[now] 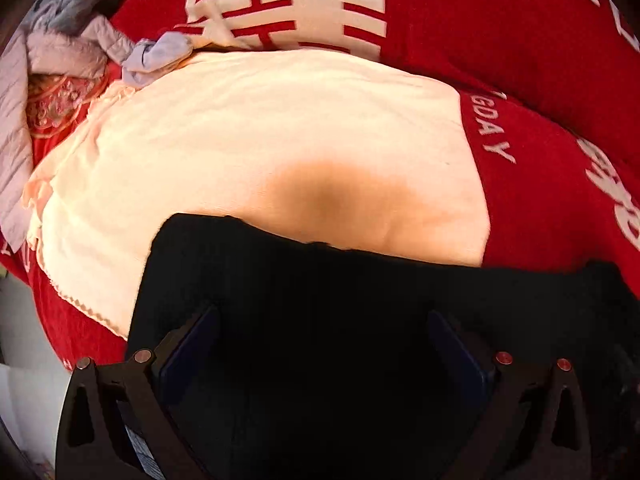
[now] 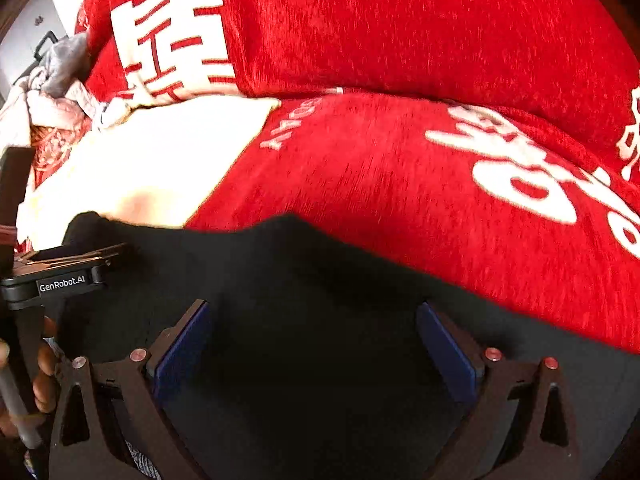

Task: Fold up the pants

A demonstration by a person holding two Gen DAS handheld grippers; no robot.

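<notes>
1. My left gripper is released: its blue pads stand wide apart over the black pants, with nothing pinched between them.
2. My right gripper is likewise spread, pads clear of each other, hovering over the same dark cloth. Whether either gripper's tips touch the fabric, I cannot tell.
3. The pants lie on the bed's red cover, partly overlapping a cream blanket. Their far edge runs across both wrist views; the nearer part is too dark to read for seams, legs or waistband.
4. The left gripper's body is visible at the left edge of the right wrist view, close beside the right gripper, with fingers of a hand on its handle.
5. Risks, in my judgement:
   - closing now could also catch the cream blanket or cover, because the layers lie flush;
   - an uneven pinch could take one layer only, leaving a crooked fold;
   - the two grippers sit near each other and could collide while lifting.
</notes>
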